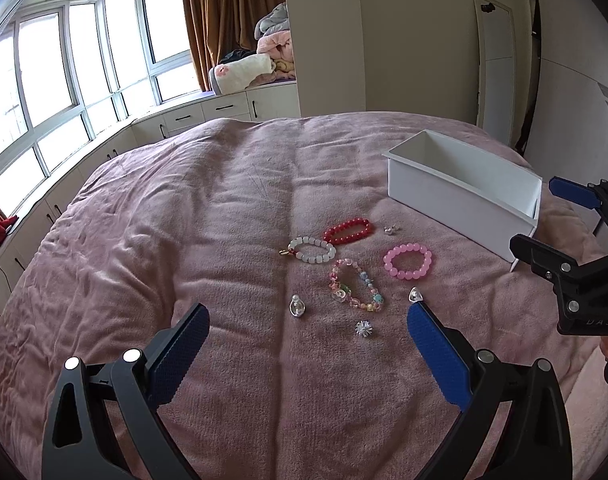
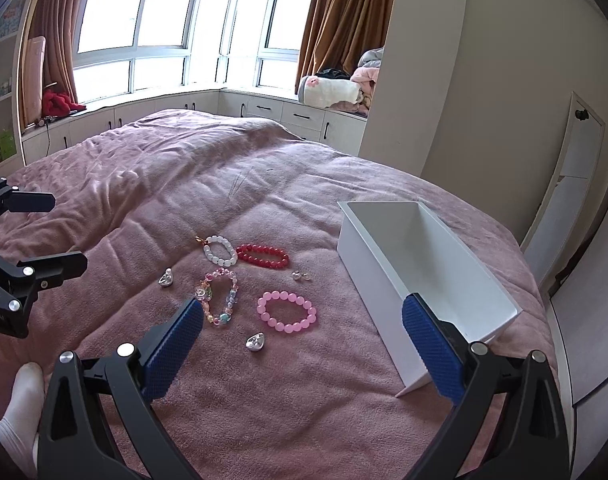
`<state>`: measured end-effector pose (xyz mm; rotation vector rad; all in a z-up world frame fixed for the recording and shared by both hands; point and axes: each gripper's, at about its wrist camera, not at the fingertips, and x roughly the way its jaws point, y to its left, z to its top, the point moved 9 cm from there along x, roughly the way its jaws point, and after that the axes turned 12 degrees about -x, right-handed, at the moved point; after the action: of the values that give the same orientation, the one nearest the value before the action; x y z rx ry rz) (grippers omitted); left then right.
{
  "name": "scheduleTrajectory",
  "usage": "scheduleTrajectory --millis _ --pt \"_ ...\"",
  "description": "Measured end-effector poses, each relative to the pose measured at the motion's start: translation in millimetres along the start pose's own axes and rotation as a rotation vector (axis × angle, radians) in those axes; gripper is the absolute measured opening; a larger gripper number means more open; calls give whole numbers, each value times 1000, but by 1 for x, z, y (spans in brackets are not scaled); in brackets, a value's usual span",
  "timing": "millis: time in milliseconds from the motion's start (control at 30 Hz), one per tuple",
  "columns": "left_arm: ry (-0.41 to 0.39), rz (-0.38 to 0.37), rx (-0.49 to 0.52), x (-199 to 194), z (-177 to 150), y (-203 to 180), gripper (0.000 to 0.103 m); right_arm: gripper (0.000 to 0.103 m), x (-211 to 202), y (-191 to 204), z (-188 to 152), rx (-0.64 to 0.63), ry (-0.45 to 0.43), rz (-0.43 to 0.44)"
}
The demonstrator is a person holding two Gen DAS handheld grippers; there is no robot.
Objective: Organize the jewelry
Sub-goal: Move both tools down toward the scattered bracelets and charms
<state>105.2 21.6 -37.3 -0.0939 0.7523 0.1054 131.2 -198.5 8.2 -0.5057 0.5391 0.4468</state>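
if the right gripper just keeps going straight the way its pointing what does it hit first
Probably the pink bracelet, which lies on the bedspread roughly midway between the open right gripper fingers' line. The silver heart charm sits nearer but lower in view, so it may pass underneath. Depth is hard to judge.

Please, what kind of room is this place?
Most likely a home bedroom: the jewelry lies on a bed with a pink blanket, beside a bay window with brown curtains and folded bedding.

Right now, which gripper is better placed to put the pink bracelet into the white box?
Right, probably. The pink bracelet lies between the open right gripper and the white box, near both. The left gripper, also open, faces the multicolored bracelet.
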Motion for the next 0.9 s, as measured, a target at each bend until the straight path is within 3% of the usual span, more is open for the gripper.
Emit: scheduleTrajectory --millis 333,500,733,900 --pt "121 80 17 18 28 15 100 99 39 -4 35 -30 2 86" --pt "176 76 -3 31 37 17 100 98 65 -4 37 -45 26 107" --pt "219 94 7 87 23 9 100 98 102 -6 15 26 45 193" --pt "228 107 60 131 0 11 100 93 127 2 2 -28 62 172"
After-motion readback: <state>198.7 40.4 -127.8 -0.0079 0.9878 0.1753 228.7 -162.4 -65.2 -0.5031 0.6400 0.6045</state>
